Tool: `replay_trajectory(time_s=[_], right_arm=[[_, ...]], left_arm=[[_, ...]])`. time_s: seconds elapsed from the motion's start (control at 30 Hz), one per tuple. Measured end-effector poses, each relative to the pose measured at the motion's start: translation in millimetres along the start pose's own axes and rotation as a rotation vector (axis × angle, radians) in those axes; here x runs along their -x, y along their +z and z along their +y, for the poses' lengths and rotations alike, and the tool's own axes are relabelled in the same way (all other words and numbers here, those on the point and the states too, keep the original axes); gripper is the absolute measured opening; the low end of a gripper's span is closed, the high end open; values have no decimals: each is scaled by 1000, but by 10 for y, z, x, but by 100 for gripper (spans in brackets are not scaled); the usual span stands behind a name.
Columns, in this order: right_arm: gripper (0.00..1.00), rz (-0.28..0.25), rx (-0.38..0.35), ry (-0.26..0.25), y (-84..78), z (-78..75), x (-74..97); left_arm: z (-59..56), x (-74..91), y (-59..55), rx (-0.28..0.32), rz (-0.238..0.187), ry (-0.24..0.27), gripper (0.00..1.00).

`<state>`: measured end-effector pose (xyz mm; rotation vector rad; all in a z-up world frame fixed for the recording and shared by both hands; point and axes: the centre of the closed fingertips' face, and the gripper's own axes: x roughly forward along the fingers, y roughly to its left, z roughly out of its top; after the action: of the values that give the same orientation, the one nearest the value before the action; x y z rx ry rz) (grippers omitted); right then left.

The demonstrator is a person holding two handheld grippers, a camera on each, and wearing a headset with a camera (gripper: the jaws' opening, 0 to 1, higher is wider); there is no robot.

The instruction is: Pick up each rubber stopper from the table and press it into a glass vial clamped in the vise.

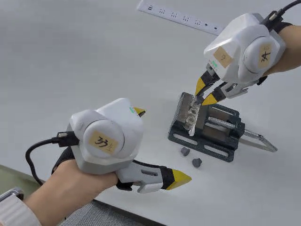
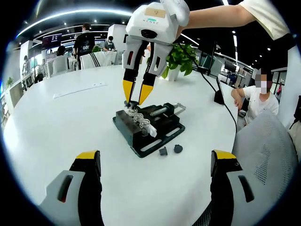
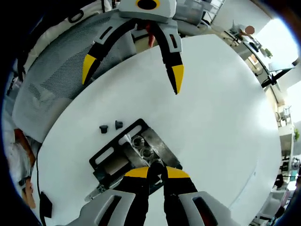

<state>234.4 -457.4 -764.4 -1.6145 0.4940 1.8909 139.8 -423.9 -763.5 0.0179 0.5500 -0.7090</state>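
A black vise stands on the white table and clamps a row of glass vials. My right gripper hovers over the far end of that row, shut on a dark rubber stopper just above the vials. Two loose grey stoppers lie on the table in front of the vise. My left gripper is held low near the table's front edge, jaws wide open with nothing between them. The left gripper view shows the right gripper, the vise and both stoppers.
A white power strip lies at the far side of the table. The vise's screw handle sticks out to the right. A grey mesh chair stands at the table's edge, a potted plant beyond it, with people seated around.
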Motion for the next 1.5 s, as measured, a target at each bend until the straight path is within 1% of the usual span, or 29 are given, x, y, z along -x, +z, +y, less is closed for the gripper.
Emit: replay_trajectory(time_s=[0.17,0.43,0.67,1.2,1.27,1.3,1.5], right_arm=[[6,14,11,15,-26,16,-25],[6,10,7,19,-16,10,-35],[6,10,7,24,-4,4,-43],[6,9,9,29,7,-5,-51],[6,18,19,31,-6,-3,-57],[6,12,9,34,4,0,-55],[6,16,5,35,1,2,-58]], left_arm=[[19,-8,-31,9,4,-2,97],[5,-22,-67,17,8,-9,95],[-13,-20,-80,25,10,-11,95],[-2,-22,-109,40,11,-8,94],[-3,-22,-118,42,14,-10,94],[1,-21,-123,45,14,-8,93],[-5,-30,-128,51,15,-11,93]])
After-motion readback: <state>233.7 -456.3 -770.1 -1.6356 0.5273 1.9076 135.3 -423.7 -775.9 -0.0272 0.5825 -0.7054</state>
